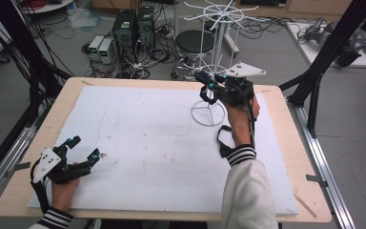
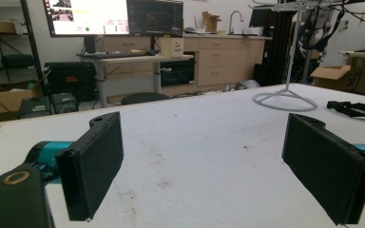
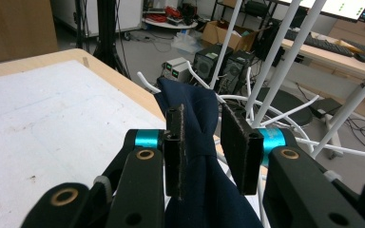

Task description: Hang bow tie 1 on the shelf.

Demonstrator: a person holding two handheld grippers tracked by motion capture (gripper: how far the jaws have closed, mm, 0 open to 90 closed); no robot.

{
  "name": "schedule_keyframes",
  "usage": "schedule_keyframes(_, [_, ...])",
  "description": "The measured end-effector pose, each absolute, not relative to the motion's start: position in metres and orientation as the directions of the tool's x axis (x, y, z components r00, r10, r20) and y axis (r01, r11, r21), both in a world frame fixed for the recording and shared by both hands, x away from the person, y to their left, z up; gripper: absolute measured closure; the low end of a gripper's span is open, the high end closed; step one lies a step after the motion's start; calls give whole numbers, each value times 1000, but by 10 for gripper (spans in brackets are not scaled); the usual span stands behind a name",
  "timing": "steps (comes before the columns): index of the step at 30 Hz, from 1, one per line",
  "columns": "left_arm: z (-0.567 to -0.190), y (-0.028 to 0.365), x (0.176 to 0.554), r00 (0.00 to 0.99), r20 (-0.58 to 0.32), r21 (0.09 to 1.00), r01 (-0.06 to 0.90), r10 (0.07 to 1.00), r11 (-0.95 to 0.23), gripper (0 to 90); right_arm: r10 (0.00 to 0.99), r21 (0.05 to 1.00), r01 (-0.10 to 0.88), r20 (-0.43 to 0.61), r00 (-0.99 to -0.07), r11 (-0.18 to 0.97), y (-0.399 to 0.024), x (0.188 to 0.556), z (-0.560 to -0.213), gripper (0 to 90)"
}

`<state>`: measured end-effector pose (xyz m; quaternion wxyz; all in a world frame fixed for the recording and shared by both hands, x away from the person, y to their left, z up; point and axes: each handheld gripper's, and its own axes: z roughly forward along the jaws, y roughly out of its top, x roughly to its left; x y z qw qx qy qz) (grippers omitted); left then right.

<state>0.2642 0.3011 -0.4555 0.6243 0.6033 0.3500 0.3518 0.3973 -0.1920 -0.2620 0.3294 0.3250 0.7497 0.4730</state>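
Fingers of the left gripper (image 1: 81, 149) stand wide apart with nothing between them, resting at the near left corner of the white foam-topped bench (image 1: 138, 143); keep it parked there, out of the way. Farther off, at the far right of the bench, the right gripper (image 3: 204, 147) is raised beside the white wire hanger stand (image 1: 214, 57). Its fingers (image 3: 176, 142) sit close on either side of a dark navy cloth (image 3: 195, 118), which bunches between the pads and reaches up toward a white wire prong of the stand. Whether the pads press the cloth or have slackened is hard to tell; a narrow gap seems to show on the right side.

Judgement: the step is draping the cloth over a prong. To do it well, confirm the fold is seated past the prong tip before letting go, then spread the fingers fully and back out level, so no pad drags the fabric off. A black strap (image 1: 225, 140) lies near the stand base; steer clear of it.
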Motion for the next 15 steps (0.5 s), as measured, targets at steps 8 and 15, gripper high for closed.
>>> schedule_keyframes(8, [-456,301,264,507,-14,999,-18,862,27,142,796,933,160,-177,-580,323,-193,392,-259,644])
schedule_keyframes(15, [-456,301,264,508,-7,1000,-20,862,20,142,804,959,117,-147,-576,259,-193,381,-255,174])
